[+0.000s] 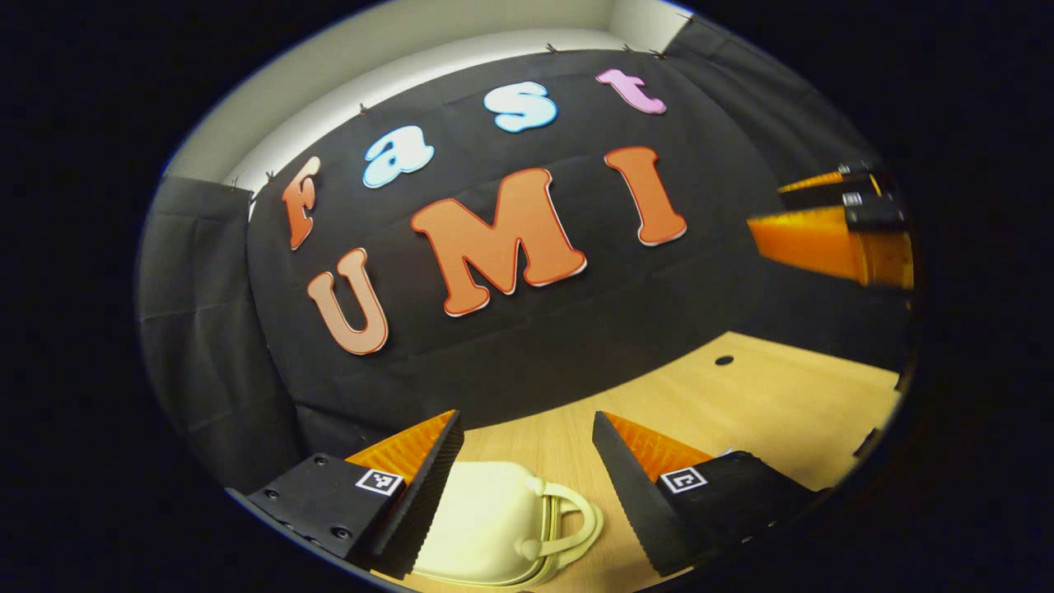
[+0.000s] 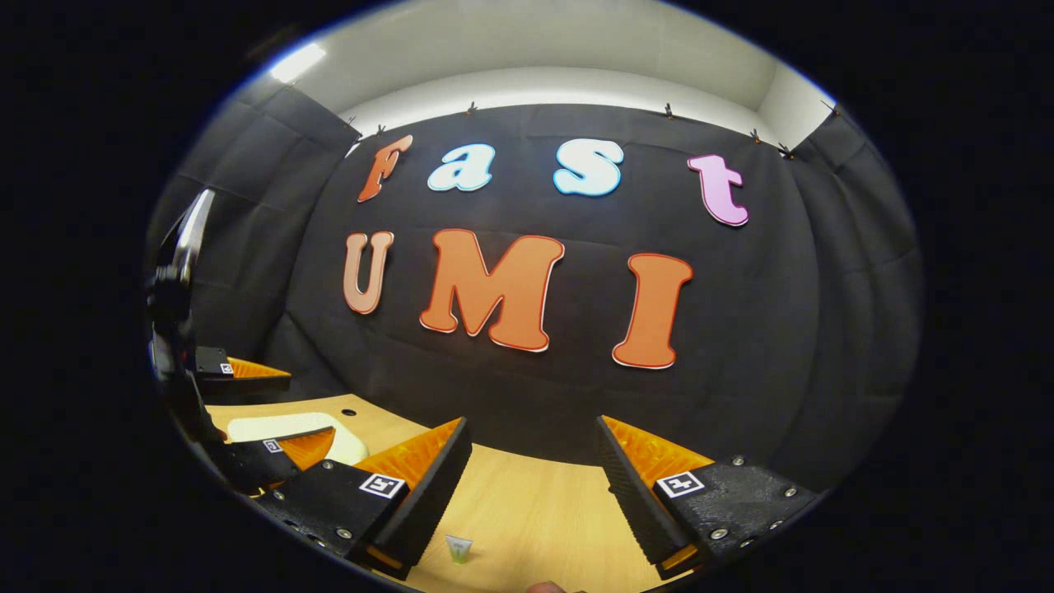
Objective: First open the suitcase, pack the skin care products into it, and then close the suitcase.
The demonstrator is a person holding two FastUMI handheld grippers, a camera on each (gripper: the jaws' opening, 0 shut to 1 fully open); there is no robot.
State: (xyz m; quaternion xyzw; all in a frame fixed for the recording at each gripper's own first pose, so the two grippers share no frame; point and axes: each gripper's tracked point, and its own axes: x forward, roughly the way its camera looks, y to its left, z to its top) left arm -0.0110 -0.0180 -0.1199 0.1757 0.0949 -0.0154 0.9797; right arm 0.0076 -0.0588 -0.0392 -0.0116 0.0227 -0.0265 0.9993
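Suitcase point(image 1: 494, 527) is lying shut on the table point(image 1: 782, 412) while I am holding both claws, left point(image 1: 527, 486) and right point(image 2: 531, 494), wide open and empty; a small tube point(image 2: 458, 548) is sitting near the front edge.

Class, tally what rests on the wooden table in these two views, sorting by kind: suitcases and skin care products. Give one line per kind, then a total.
Suitcases: 1, the cream suitcase, lid closed, between the left hand-held gripper fingers.
Skin care products: 1, a small tube below the right hand-held gripper.
Total: 2
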